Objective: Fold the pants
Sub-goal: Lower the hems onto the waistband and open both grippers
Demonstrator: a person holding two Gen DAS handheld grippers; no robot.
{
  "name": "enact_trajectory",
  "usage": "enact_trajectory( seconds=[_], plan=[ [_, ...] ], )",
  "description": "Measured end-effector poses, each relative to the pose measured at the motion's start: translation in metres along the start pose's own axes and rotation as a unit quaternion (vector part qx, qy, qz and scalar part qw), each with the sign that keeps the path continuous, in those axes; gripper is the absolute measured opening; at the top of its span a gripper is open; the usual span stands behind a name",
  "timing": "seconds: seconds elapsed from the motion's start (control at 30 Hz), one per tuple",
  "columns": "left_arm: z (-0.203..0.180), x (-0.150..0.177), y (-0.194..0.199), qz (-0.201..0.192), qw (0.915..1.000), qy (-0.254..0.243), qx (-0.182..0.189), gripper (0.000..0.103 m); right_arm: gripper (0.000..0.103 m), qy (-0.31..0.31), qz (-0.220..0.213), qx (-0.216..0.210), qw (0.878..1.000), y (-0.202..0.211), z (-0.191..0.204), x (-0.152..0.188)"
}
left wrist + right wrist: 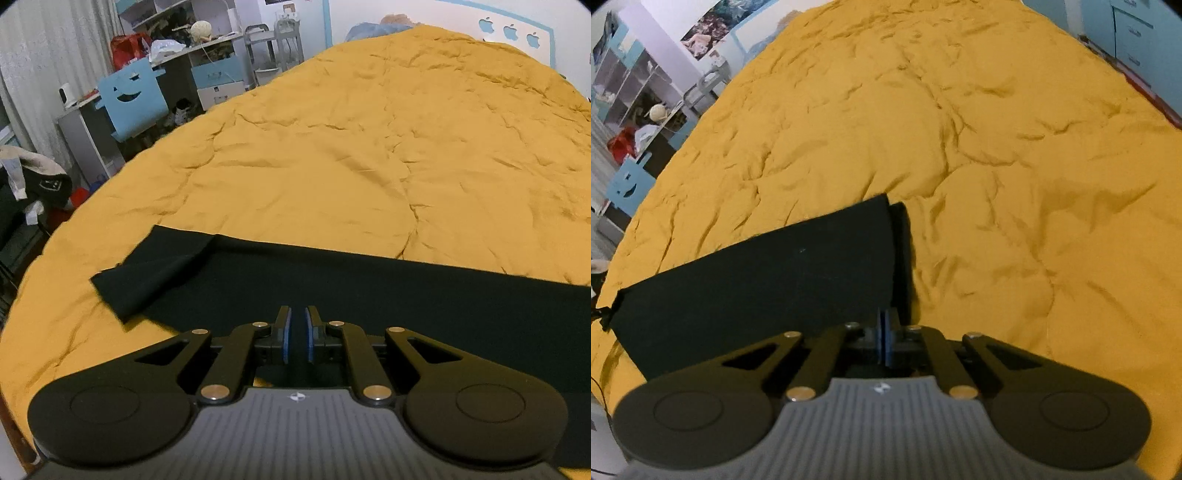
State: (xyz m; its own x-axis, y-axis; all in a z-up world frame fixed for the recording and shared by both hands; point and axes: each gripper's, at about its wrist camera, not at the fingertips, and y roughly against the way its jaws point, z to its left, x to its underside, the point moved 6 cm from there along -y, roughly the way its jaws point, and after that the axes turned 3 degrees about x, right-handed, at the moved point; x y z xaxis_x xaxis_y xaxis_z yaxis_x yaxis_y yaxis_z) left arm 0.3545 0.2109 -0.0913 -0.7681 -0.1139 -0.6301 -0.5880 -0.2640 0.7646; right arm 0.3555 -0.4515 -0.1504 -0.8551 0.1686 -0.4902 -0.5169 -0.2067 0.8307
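Bed [369,147] under a rumpled mustard quilt. Black pants [332,288] lie flat across its near edge, left end folded back over itself. Left gripper [297,332] hovers above the fabric, a narrow gap between its pads, nothing held. Right gripper [885,338] fully closed, empty, at the pants' right end.

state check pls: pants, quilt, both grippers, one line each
pants: black, laid flat in a long strip on the bed, one end flap turned over at a slant
quilt: mustard yellow, spread over the bed, wrinkled
left gripper: jaws slightly apart, nothing between them, above the pants
right gripper: jaws shut, at the pants' end edge; grip on fabric unclear
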Motion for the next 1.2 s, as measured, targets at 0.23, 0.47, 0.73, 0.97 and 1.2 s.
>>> enact_trajectory(
  seconds=[0.23,0.47,0.73,0.97,1.2],
  plan=[
    [0.017,0.004,0.02,0.001,0.9999,0.011,0.005,0.028,0.001,0.041,0.014,0.036,0.998,-0.018,0.0,0.014],
    [0.059,0.004,0.026,-0.031,0.9993,0.012,-0.019,0.045,0.027,0.148,-0.066,0.058,0.985,0.021,0.057,0.02],
    [0.112,0.028,-0.016,-0.014,0.9985,-0.001,-0.052,0.055,0.027,0.127,-0.065,0.072,0.987,-0.013,0.091,0.035],
    [0.135,0.024,-0.063,-0.025,0.994,-0.044,-0.097,0.051,0.027,0.111,-0.052,0.122,0.985,-0.028,0.09,0.029],
    [0.151,-0.012,-0.076,-0.052,0.9923,-0.077,-0.081,0.001,0.027,0.128,-0.033,0.159,0.978,-0.034,0.09,0.025]
  ],
)
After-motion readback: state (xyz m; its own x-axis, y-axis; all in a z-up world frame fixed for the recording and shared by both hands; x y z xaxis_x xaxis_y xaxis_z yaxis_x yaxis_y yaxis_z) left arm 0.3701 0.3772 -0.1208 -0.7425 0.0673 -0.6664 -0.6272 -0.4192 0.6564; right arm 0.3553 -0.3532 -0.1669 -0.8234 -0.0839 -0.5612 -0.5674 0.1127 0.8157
